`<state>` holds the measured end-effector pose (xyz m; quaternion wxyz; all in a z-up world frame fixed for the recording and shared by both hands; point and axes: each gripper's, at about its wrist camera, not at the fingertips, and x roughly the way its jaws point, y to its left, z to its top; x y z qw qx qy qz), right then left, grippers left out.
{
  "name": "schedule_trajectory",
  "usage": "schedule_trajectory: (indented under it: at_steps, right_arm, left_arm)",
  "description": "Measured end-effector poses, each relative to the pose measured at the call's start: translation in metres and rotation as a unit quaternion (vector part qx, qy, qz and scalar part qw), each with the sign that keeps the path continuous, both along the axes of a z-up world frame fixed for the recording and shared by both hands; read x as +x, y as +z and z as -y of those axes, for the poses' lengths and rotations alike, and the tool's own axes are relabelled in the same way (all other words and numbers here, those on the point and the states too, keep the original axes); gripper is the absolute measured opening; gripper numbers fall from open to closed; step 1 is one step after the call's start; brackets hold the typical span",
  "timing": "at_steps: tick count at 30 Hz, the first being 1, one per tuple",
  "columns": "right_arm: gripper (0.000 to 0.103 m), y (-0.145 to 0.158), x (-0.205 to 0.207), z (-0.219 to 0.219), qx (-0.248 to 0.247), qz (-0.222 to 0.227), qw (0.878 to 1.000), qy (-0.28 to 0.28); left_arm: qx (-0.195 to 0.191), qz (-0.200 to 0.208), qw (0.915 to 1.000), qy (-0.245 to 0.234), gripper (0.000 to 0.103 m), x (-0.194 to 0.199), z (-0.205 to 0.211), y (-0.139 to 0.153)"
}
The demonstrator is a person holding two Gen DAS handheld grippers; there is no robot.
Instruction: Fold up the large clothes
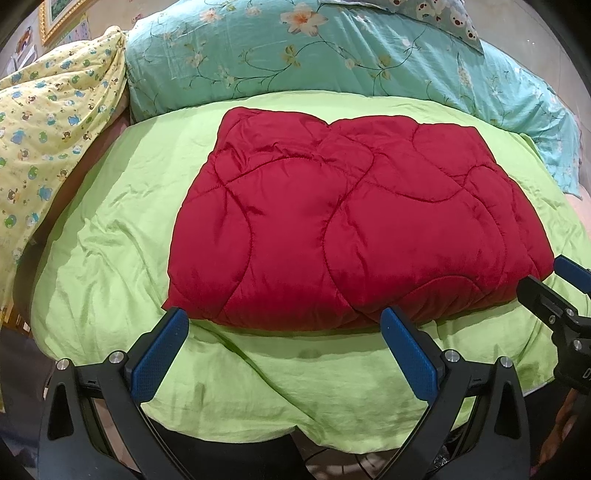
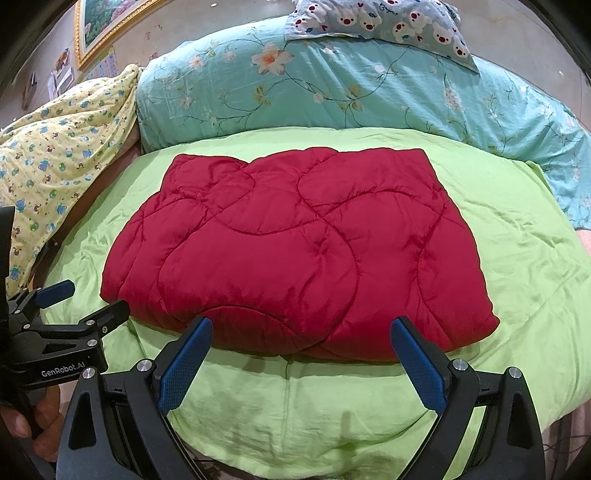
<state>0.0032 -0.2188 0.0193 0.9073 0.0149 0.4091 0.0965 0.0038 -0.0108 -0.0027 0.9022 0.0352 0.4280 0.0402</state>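
quilt: red quilted piece (image 1: pixel 332 225), folded into a thick, roughly rectangular pad, lies flat mid-sheet; curved stitch lines on top; layered folded edge faces both cameras
sheet: lime green (image 1: pixel 122 236), wrinkled, under the quilt on all sides; a bare strip runs between the quilt's near edge and the bed's front edge
left gripper: (image 1: pixel 284 321) jaws spread wide, nothing between them; blue pads (image 1: pixel 160 354) sit low over the sheet just in front of the quilt's near edge; left tip at the quilt's near-left corner, contact can't tell
right gripper: (image 2: pixel 301 330) jaws spread wide, holding nothing; both tips at the quilt's near edge, contact can't tell; blue pads (image 2: pixel 419 363) face inward
cross-view: left wrist view shows the right gripper at the frame's right edge, by the quilt's near-right corner; right wrist view shows the left gripper at the frame's left edge, off the quilt's near-left corner, over the sheet, "GenRobot.AI" printed on its body
hand: (image 2: pixel 44 424) fingers wrapped on the left gripper's handle, bottom-left of the right wrist view
duvet: teal floral (image 1: pixel 332 55), bunched across the far side of the bed, behind the quilt
pillow: bear-print (image 2: pixel 380 22), on top of the duvet, far right
blanket: yellow cartoon-print (image 1: pixel 48 122), heaped at far left, beside the duvet
frame: gold picture frame (image 2: pixel 92 33) on the wall, top left
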Motion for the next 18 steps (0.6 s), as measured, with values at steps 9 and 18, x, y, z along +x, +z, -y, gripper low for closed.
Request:
schedule_trajectory:
  at_steps: [9, 18]
  right_arm:
    - [0.098, 0.001, 0.0052, -0.0001, 0.001, 0.004, 1.0, -0.003]
    - [0.098, 0.001, 0.0097, 0.0013, 0.001, 0.004, 1.0, -0.004]
  left_arm:
    - [0.001, -0.001, 1.0, 0.004, 0.103, 0.0051, -0.0033, -0.0017]
    - [0.008, 0.006, 1.0, 0.0, 0.103, 0.0074, -0.0016, -0.0002]
